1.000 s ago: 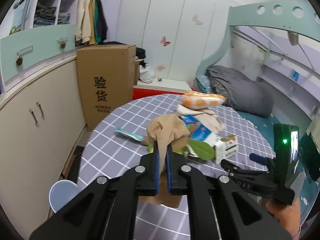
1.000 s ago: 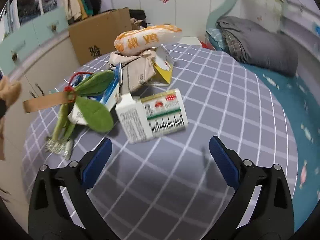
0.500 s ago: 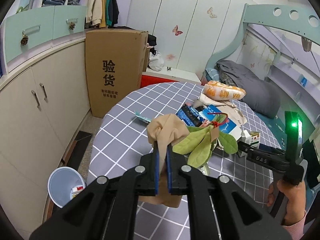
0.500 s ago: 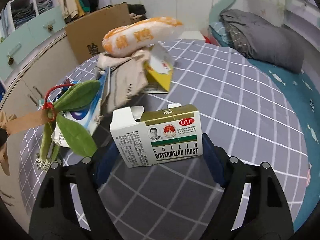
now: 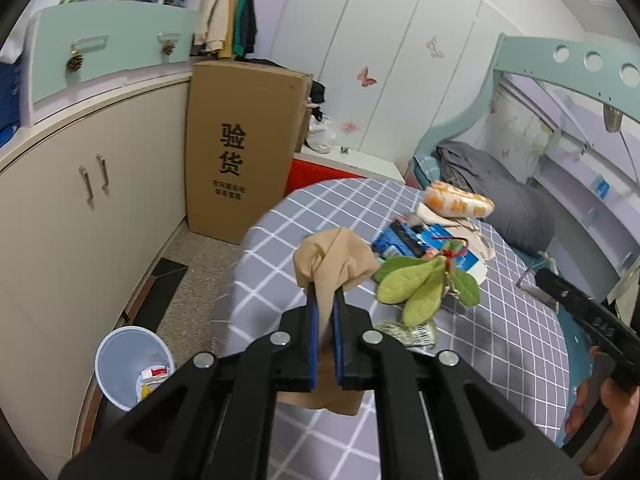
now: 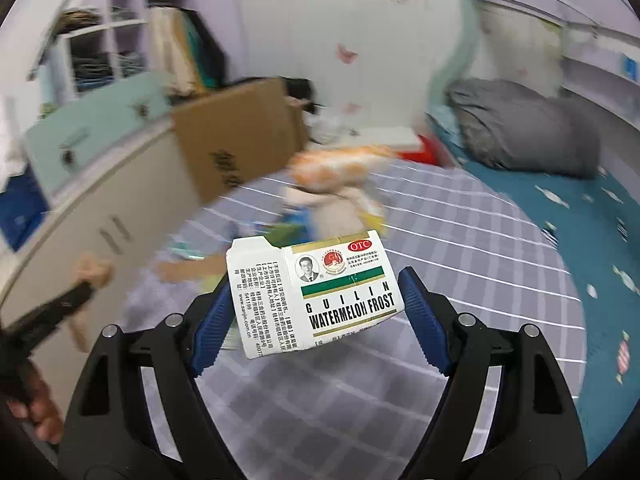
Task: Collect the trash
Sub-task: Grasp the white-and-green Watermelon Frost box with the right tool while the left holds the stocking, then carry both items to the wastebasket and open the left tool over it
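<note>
Left wrist view: my left gripper (image 5: 325,316) is clamped on a tan rag (image 5: 334,262) over the desk's (image 5: 508,320) left edge. My right gripper (image 6: 316,312) grips a box (image 6: 316,292) lifted above the desk.

Tan crumpled cloth-like scrap (image 5: 334,264): pinched, bunched above the pads, held over tabletop's left edge. White medicine carton (image 6: 312,298), "Watermelon Frost" print, end flap open, tilted, lifted clear of tabletop. Remaining heap mid-tabletop toward far edge: orange snack bag (image 5: 458,204) on top, blue packets (image 5: 404,238), green leaf sprig (image 5: 420,286) nearest.
</note>
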The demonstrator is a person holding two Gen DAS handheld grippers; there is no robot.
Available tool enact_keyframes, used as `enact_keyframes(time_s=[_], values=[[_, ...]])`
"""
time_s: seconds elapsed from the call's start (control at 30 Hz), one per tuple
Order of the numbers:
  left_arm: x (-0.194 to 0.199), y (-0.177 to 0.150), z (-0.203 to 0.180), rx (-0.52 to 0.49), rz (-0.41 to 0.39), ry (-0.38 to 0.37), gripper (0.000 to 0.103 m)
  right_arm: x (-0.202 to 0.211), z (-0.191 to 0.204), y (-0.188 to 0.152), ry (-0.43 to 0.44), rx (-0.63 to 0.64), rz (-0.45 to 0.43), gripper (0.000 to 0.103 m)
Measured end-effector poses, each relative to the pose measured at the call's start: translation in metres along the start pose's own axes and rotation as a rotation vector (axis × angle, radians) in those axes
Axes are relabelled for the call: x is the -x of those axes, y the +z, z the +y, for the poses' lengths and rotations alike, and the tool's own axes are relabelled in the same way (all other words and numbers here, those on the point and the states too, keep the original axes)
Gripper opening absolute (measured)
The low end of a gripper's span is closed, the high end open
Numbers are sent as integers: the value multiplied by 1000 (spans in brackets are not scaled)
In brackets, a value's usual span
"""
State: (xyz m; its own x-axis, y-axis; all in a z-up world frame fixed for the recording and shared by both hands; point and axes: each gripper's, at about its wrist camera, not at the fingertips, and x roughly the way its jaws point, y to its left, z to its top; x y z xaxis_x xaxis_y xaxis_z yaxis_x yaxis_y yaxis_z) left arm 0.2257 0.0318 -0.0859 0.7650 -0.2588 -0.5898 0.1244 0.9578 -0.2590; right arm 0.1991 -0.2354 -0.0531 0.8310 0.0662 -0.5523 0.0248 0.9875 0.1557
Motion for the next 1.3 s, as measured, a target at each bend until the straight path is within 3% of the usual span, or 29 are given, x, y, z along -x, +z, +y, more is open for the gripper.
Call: enact_keyframes(time_s=[0.23,0.57,0.77,0.93,1.0,1.07,1.3], values=[[21,0,57,71,-25,51,6,-15,104,4,202,118,33,78],[34,-12,168,190,9,214,6,-66,247,-22,406,229,130,78],[25,-25,226,269,66,276,6,-100,309,-52,455,271,192,78],[-3,-26,278,388,113,315,7,-130,333,-71,448,271,218,78],[-16,-24,294,431,131,311,18,-141,338,-78,438,264,225,78],[-27,-22,306,461,162,303,67,-152,341,-83,428,254,232,78],[-32,-32,313,506,155,320,71,-178,349,-97,425,233,275,78]])
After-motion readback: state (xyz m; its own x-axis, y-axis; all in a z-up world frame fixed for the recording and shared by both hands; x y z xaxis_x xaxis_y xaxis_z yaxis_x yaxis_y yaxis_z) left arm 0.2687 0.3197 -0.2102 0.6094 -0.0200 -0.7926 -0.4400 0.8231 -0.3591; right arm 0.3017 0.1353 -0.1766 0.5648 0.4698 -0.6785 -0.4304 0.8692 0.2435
